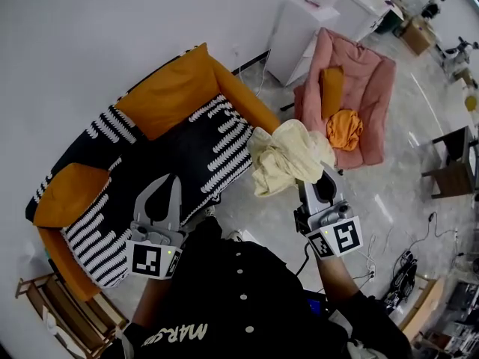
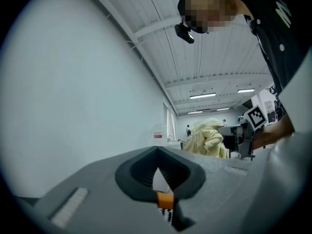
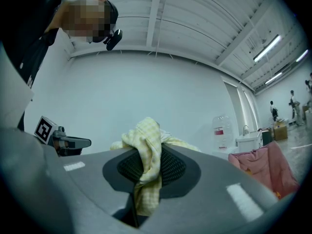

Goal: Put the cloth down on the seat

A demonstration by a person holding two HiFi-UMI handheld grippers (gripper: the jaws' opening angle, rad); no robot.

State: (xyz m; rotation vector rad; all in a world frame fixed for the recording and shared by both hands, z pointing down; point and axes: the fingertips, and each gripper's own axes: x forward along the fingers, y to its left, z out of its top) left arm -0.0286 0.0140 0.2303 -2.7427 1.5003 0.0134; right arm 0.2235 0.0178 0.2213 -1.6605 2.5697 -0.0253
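Note:
A crumpled pale yellow cloth (image 1: 287, 155) hangs in the air over the floor, just off the right front corner of the orange sofa (image 1: 176, 88). My right gripper (image 1: 321, 170) is shut on the cloth, and in the right gripper view the cloth (image 3: 146, 160) runs between the jaws. The sofa's seat has a black cover with white stripes (image 1: 202, 152). My left gripper (image 1: 170, 179) is over that seat, shut and holding nothing. In the left gripper view the jaws meet at the tip (image 2: 157, 152), and the cloth (image 2: 207, 138) shows off to the right.
A pink armchair (image 1: 370, 88) stands at the back right with an orange cushion (image 1: 331, 88) and an orange cloth (image 1: 344, 129) on it. Behind it is a white cabinet (image 1: 299, 36). A wooden rack (image 1: 60, 316) stands at the sofa's left end. Cables (image 1: 404, 271) lie on the floor at the right.

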